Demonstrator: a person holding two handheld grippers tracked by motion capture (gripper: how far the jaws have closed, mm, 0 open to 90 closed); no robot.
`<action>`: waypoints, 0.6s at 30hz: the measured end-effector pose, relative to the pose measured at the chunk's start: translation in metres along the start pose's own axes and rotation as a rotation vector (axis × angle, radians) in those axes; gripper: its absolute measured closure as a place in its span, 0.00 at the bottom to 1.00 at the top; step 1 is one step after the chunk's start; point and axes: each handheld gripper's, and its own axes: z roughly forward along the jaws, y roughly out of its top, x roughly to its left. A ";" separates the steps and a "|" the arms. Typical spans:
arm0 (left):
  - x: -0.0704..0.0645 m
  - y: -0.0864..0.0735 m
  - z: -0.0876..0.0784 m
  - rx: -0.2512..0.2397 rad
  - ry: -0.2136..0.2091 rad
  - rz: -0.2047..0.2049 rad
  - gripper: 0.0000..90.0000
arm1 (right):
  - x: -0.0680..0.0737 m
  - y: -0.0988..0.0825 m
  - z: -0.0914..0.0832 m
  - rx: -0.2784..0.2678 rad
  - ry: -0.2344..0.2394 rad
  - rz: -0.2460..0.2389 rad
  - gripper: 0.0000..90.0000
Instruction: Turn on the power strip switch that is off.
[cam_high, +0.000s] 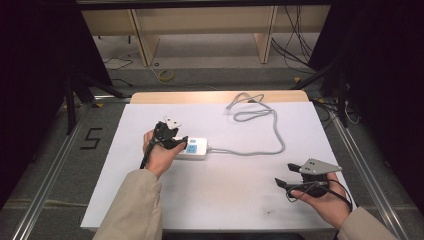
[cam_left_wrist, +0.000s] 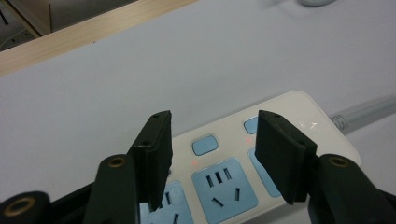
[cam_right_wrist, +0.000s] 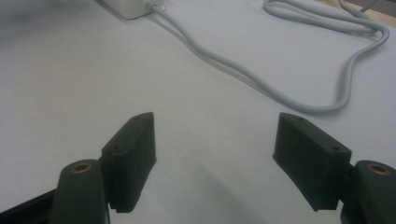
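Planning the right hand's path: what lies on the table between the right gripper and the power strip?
Mostly bare white table. The grey cable runs from the power strip and loops across the far side, as the right gripper view shows beyond the right gripper.

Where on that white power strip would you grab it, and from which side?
Probably from above, across its narrow width, jaws on the two long edges of the power strip. It lies flat on the table; keep to the end away from its grey cable.
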 end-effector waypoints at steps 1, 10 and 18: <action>0.000 0.000 -0.001 0.005 -0.003 0.004 0.50 | 0.000 0.000 0.000 0.000 0.000 0.000 0.33; -0.003 -0.003 -0.005 0.002 -0.008 0.022 0.44 | 0.000 0.000 0.000 -0.001 0.000 -0.001 0.33; -0.007 -0.008 -0.010 0.001 -0.024 0.047 0.40 | -0.001 0.000 0.000 -0.001 0.000 0.000 0.33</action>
